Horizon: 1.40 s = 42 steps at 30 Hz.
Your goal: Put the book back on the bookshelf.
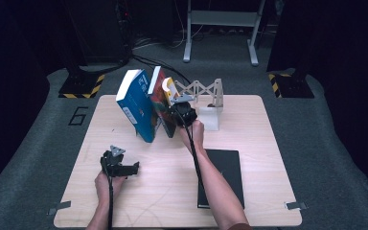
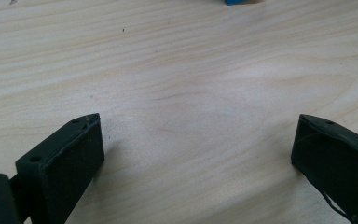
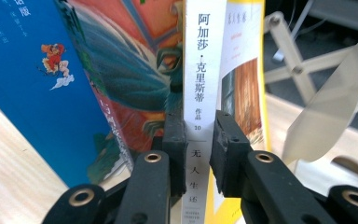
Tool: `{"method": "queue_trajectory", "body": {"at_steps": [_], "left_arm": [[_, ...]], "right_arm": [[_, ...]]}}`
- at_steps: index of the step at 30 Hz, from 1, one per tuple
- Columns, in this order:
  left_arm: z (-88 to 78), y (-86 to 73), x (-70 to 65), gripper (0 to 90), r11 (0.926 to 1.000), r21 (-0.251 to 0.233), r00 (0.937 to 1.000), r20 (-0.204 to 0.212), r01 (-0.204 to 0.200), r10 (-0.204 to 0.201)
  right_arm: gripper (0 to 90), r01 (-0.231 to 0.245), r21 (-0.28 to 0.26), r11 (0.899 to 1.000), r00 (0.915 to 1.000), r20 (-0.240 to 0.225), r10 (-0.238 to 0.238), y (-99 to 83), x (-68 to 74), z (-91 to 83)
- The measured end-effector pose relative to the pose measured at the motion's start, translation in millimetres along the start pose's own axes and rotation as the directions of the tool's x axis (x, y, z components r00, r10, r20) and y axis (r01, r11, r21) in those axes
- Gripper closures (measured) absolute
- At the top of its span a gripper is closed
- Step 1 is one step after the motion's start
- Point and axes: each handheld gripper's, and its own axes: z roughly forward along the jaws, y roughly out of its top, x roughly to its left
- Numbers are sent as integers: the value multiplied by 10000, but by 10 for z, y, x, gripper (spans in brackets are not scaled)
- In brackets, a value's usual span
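Books look mostly shelved already, so my guess is this job's well along. Landmark is the white expanding lattice book rack (image 1: 206, 96) at the far side of the pale wooden table (image 1: 124, 201). Leaning just left of that rack: a thick blue paperback (image 1: 136, 105), then a red-and-teal illustrated book (image 1: 159, 103), then the thin white-spined book with black Chinese lettering (image 3: 200, 93), with a yellow-covered book (image 3: 247, 65) on its rack side. The right gripper (image 3: 198, 140) has its black pads clamped on that white spine, narrow grip, book upright-ish among the others. The left gripper (image 2: 196, 154) sits well toward the person from the rack, jaws spread wide over bare wood, holding nothing. Still left, I'd say: seat the white one, let go, then deal with the flat black hardcover book (image 1: 223, 177) lying near the table's front edge.
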Motion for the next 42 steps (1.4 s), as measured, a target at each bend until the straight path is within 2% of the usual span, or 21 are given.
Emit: {"method": "queue_trajectory", "body": {"at_steps": [2, 3, 5, 7, 9, 11, 13, 17, 20, 24, 25, 27, 29, 30, 31, 32, 34, 36, 38, 40, 42], "left_arm": [[0, 0, 0, 21, 10000, -1, 10000, 1, 3, -3], [-2, 3, 10, 21, 9999, 21, 9999, -31, -134, 134], [-3, 5, 15, 22, 9998, 10, 9997, -81, -219, 219], [-9, 6, 22, 21, 9994, 105, 9994, -61, -331, 332], [-3, 5, 16, 21, 9997, 20, 9997, -74, -227, 227], [-4, 5, 17, 21, 9997, 31, 9997, -78, -249, 249], [-4, 5, 16, 22, 9997, 28, 9997, -80, -236, 236], [-2, 4, 14, 22, 9998, 2, 9998, -82, -203, 203], [-4, 5, 16, 22, 9997, 28, 9997, -78, -242, 242], [-1, 4, 12, 22, 9998, -12, 9998, -85, -189, 189], [-1, 4, 13, 23, 9998, -14, 9998, -85, -193, 193], [-1, 4, 12, 23, 9998, -14, 9998, -89, -196, 196], [-2, 2, 12, 24, 9998, -31, 9998, -93, -199, 199], [-3, 2, 12, 24, 9998, -25, 9998, -94, -201, 201], [-1, -2, 0, 24, 10000, -43, 10000, -37, -46, 46], [-2, -1, 3, 25, 10000, -37, 9999, -48, -89, 89], [-2, 0, 5, 26, 9999, -41, 9999, -51, -95, 95], [-2, 0, 6, 26, 9999, -42, 9999, -55, -109, 109], [1, -3, 2, 27, 9999, -86, 10000, -50, -76, 76], [-2, 0, 6, 27, 9999, -54, 9999, -58, -115, 115], [1, -3, 3, 27, 9999, -101, 9999, -62, -91, 90]], "right_arm": [[775, 52, -224, 9997, 10000, 23, -52, -8, -13, -11], [775, 278, -371, 9989, 9996, 33, -277, -12, -32, -17], [776, 277, -601, 9978, 9995, 164, -267, -15, -34, -35], [775, 485, -996, 9938, 9986, 277, -460, -35, -64, -54], [775, 496, -1375, 9893, 9987, 221, -470, -67, -79, -52], [775, 394, -1308, 9906, 9992, -47, -403, -82, -100, -8], [774, 236, -1040, 9943, 9993, -280, -266, -97, -101, 34], [770, 68, -726, 9973, 9990, -439, -100, -102, -89, 66], [764, -364, -322, 9988, 9970, -700, 341, -104, -96, 62], [750, -534, 127, 9985, 9958, -734, 542, -77, -121, 39], [742, -683, 346, 9971, 9942, -803, 709, -59, -124, 40], [722, -678, 566, 9961, 9936, -866, 725, -28, -134, 51], [656, -867, 861, 9925, 9918, -863, 941, 2, -132, 72], [603, -792, 956, 9923, 9923, -878, 877, 13, -138, 100], [583, -1148, 1113, 9871, 9887, -834, 1244, 19, -116, 107], [563, -1055, 1231, 9868, 9897, -839, 1162, 14, -120, 131], [556, -1306, 1458, 9807, 9867, -771, 1429, 6, -86, 169], [547, -1287, 1590, 9788, 9872, -737, 1418, -25, -72, 221], [583, -1347, 1820, 9740, 9859, -742, 1502, -57, -58, 268], [672, -1241, 1832, 9752, 9863, -847, 1414, -67, -37, 292], [724, -755, 1747, 9817, 9946, -570, 867, -47, 1, 306]]}}
